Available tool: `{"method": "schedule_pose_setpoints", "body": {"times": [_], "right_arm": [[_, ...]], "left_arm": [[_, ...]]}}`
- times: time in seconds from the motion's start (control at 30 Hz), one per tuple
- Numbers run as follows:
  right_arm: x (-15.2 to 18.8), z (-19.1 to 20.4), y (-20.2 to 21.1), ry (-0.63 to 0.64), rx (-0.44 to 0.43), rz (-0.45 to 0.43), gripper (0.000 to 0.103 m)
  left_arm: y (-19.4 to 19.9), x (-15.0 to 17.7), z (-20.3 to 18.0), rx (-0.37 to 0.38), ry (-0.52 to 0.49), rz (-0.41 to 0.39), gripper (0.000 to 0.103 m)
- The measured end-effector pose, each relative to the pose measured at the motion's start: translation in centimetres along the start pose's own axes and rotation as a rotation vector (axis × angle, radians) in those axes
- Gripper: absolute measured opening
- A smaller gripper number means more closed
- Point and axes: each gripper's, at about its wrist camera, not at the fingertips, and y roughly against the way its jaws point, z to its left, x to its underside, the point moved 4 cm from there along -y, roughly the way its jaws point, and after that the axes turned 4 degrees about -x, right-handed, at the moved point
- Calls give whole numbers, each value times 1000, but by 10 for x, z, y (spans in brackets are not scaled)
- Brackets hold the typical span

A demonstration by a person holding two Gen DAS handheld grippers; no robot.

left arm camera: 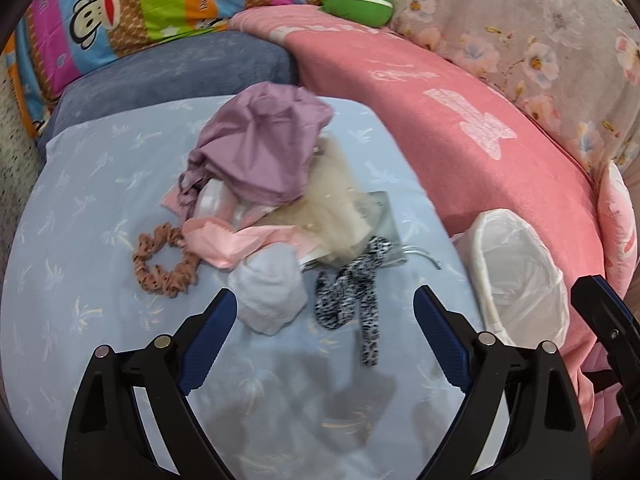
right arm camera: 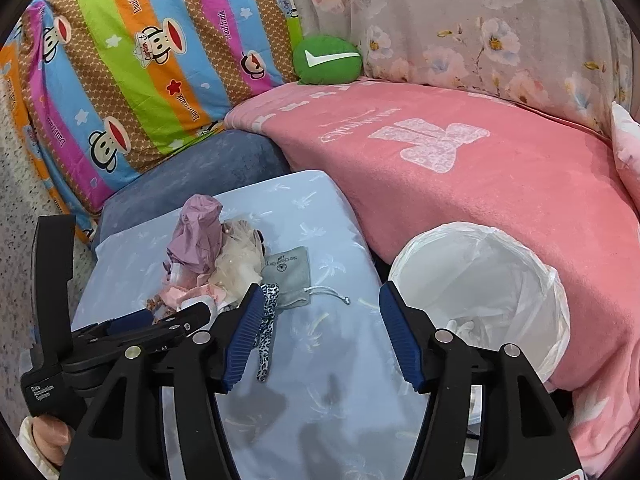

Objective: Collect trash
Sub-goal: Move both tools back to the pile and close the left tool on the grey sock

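Note:
A heap of items lies on a light blue pillow: a purple bag, a beige puff, pink wrappers, a crumpled white tissue, a brown scrunchie, a leopard-print band and a grey pouch. A white-lined bin stands to the right; it also shows in the right wrist view. My left gripper is open, just before the tissue and band. My right gripper is open and empty, between the heap and the bin.
A pink blanket lies behind the bin. A striped monkey-print quilt, a green cushion, a floral cover and a dark blue cushion ring the pillow. The left gripper's body sits left in the right wrist view.

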Motion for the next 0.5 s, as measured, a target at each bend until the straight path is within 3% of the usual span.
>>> {"method": "schedule_pose_setpoints", "body": {"times": [0.23,0.5], "right_arm": [[18,14,-34,9,-10,61,60],[33,27,-69,11,-22,122,60]], "left_arm": [[-23,9,25,-39,51,51,86],[-41,10,42,-27,107,82,86]]}}
